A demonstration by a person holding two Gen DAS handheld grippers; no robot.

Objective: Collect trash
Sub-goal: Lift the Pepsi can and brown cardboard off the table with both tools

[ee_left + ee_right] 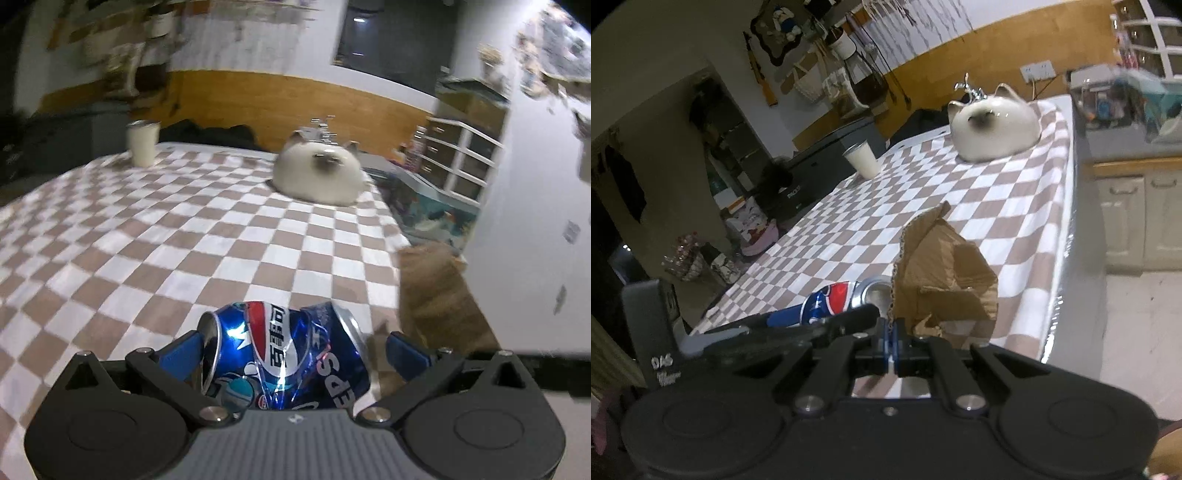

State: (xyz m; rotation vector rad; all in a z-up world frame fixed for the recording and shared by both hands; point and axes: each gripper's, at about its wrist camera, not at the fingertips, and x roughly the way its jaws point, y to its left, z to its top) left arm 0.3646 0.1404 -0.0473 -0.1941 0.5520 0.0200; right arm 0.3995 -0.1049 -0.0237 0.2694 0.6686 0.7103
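A crushed blue Pepsi can [288, 354] lies on the checked tablecloth [184, 251] between the fingers of my left gripper [295, 350]. The jaws stand wide open, and a gap shows between the can's right end and the right finger [406, 354]. In the right wrist view the can [831, 299] sits just left of a crumpled piece of brown paper [942, 277]. My right gripper [891, 341] is shut on the paper's lower edge and holds it up over the cloth. In the left wrist view the paper [432, 291] is a blur at the right.
A white cat-shaped ceramic piece [993, 129] sits at the far end of the table, with a white cup [862, 158] to its left. The table's right edge [1063, 258] drops to a pale floor beside low cabinets [1137, 214].
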